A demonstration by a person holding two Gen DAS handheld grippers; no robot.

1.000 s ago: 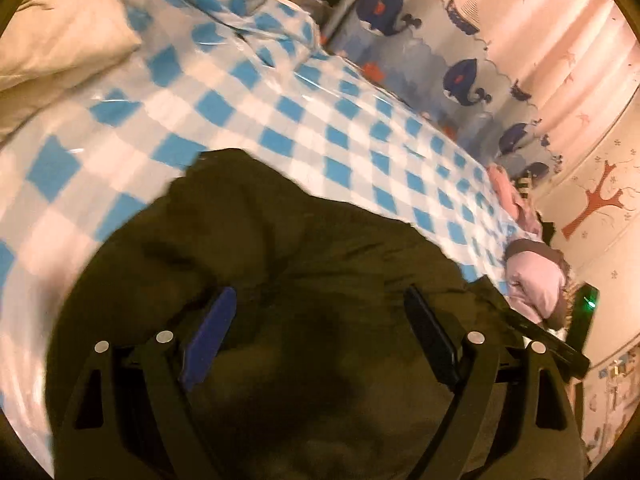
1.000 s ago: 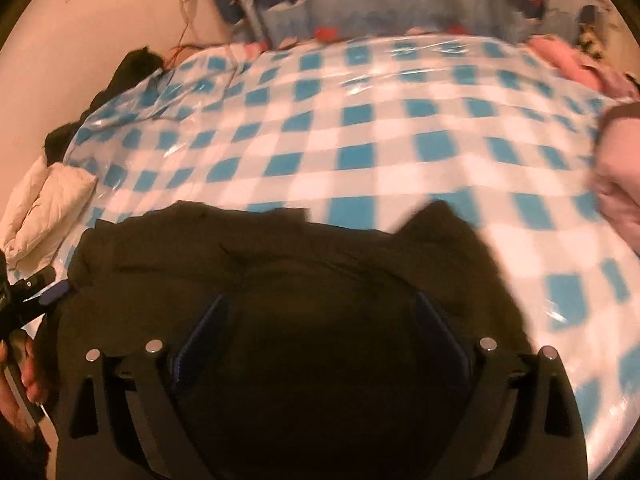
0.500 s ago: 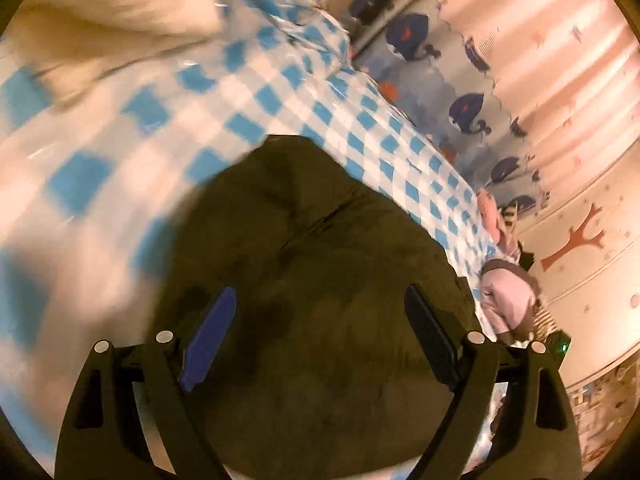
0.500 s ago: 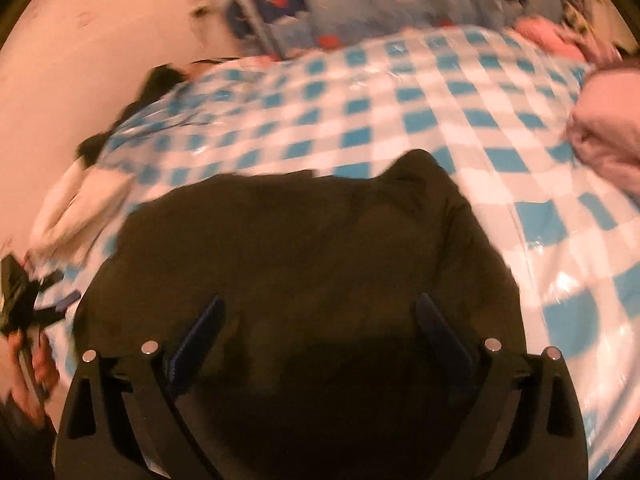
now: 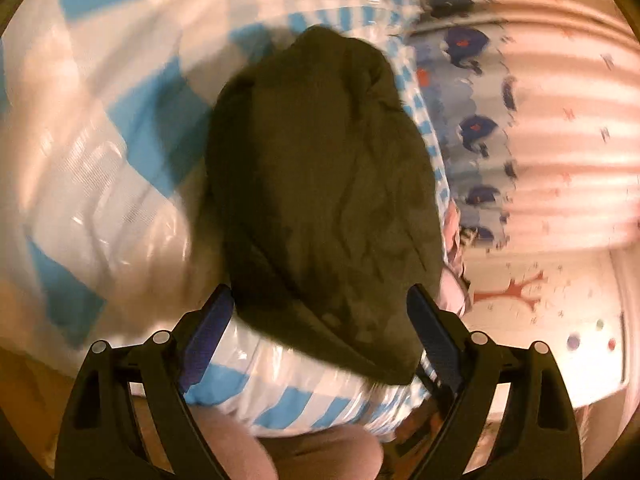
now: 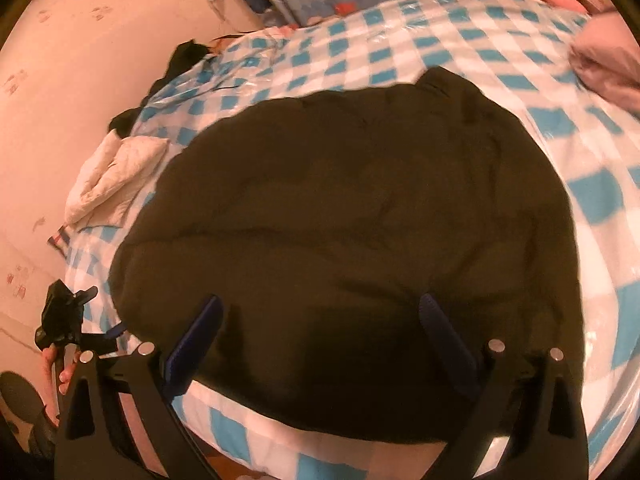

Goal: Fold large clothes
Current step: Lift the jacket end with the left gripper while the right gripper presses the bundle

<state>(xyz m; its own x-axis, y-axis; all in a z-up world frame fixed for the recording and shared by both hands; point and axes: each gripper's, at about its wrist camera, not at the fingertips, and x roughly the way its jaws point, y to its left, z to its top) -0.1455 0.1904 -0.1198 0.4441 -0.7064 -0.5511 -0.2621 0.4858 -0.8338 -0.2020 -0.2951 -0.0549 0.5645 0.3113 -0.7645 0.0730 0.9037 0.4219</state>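
The dark garment [image 6: 352,248] is lying bunched on the bed [image 6: 500,36], near its front edge, on a blue and white checked plastic cover. A whale-print curtain [image 5: 476,128] is hanging behind. You are holding the left tongs [image 5: 320,320] and right tongs [image 6: 320,320] spread wide, gripping nothing.

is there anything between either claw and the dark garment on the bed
Nothing visible. The dark olive garment lies spread on the blue checked bed cover, directly ahead of the open right claw and the open left claw. The white folded item and pink clothing lie off to the sides.
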